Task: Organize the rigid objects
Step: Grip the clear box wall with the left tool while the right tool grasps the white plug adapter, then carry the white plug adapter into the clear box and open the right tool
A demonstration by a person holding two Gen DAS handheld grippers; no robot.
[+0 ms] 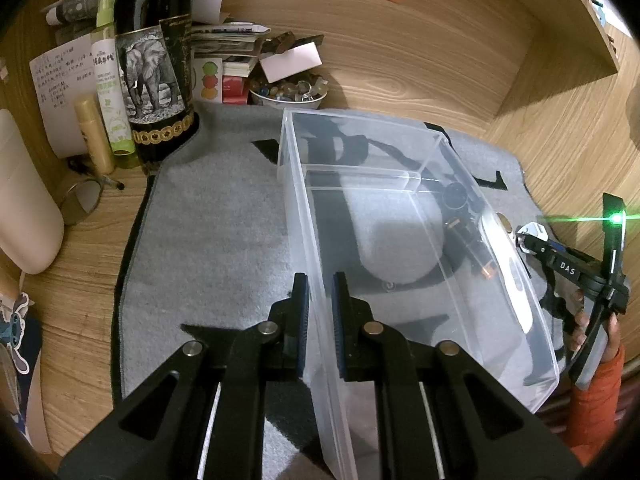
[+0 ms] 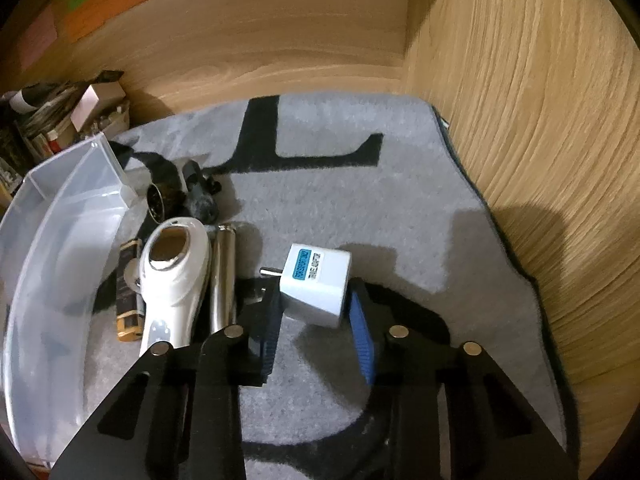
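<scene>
White plug adapter point(image 2: 316, 285) squarely between right gripper point(image 2: 316, 330) pads, lifted over clear bin point(image 1: 400, 240) wall pinched by left gripper point(image 1: 320, 332).

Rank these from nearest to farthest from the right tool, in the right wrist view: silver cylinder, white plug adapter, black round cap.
1. White plug adapter: between the right tool pads.
2. Silver cylinder: just left, on the mat.
3. Black round cap: farther back left, beside the bin.

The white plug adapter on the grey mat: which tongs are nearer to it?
Right. The right tongs have the white plug adapter between their pads; the left tongs grip the clear bin wall, apart from it.
</scene>
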